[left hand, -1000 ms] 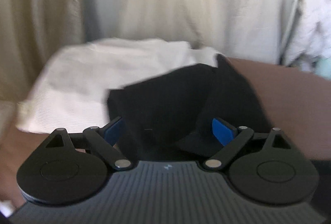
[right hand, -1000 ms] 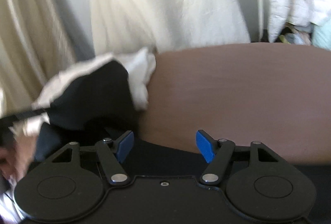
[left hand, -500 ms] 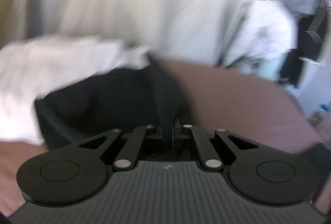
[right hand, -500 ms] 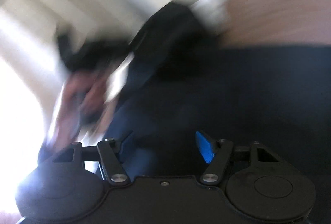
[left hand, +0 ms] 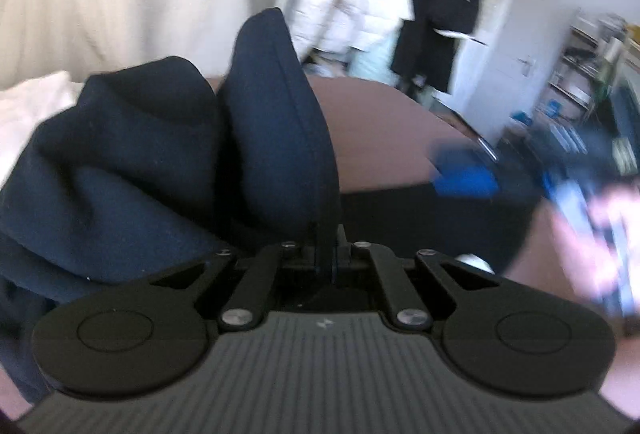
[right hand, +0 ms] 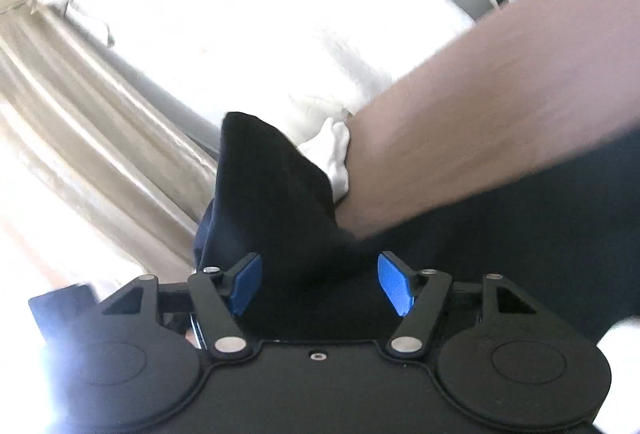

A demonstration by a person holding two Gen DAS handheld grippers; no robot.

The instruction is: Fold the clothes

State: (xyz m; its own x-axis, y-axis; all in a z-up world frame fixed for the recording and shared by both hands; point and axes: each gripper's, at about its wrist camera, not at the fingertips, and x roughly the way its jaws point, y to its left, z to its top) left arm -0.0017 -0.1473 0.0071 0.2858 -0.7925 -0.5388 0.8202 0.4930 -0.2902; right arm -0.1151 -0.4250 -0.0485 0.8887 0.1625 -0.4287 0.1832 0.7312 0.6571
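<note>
White cloth point(left hand: 28, 101) seen far left on brown table point(left hand: 380, 137). Left gripper point(left hand: 331, 254) clamped on edge of navy garment point(left hand: 160, 161); fabric bunched up and left of it, rest spread over table. Right gripper point(right hand: 320, 282) seen with jaws apart, blue pads point(right hand: 394, 288) clear of dark fabric peak between them, nothing grasped. Coats point(left hand: 400, 1) hung behind, right; frame blurred.
</note>
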